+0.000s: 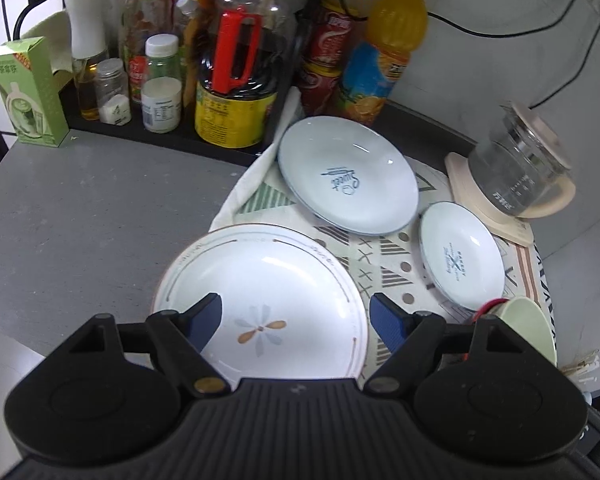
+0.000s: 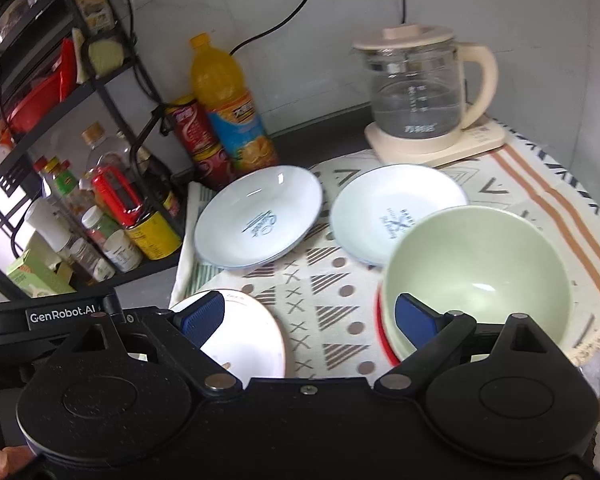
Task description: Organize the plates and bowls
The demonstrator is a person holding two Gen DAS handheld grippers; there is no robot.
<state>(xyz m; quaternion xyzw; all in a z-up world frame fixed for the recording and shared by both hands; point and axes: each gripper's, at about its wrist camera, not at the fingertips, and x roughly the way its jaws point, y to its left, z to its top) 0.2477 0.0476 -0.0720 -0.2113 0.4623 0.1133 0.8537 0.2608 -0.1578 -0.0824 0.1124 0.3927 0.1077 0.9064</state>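
Note:
A white plate with a flower print (image 1: 260,296) lies on the patterned cloth (image 1: 380,264), partly over the grey counter. My left gripper (image 1: 296,320) is open and empty just above its near part. Behind it lie a pale blue plate (image 1: 348,174) and a smaller pale blue dish (image 1: 462,256). A green bowl (image 2: 476,280) sits in a red-rimmed bowl (image 2: 380,328) at the right; its edge shows in the left wrist view (image 1: 532,328). My right gripper (image 2: 310,318) is open and empty, its right finger at the green bowl's near rim. The right wrist view also shows the flower plate (image 2: 244,340), blue plate (image 2: 260,216) and small dish (image 2: 392,212).
A black rack (image 1: 160,132) of sauce bottles and jars stands at the back left, with a green box (image 1: 28,92) beside it. An orange juice bottle (image 2: 228,104) and red cans (image 2: 192,136) stand by the wall. A glass kettle (image 2: 416,92) sits on its base at the back right.

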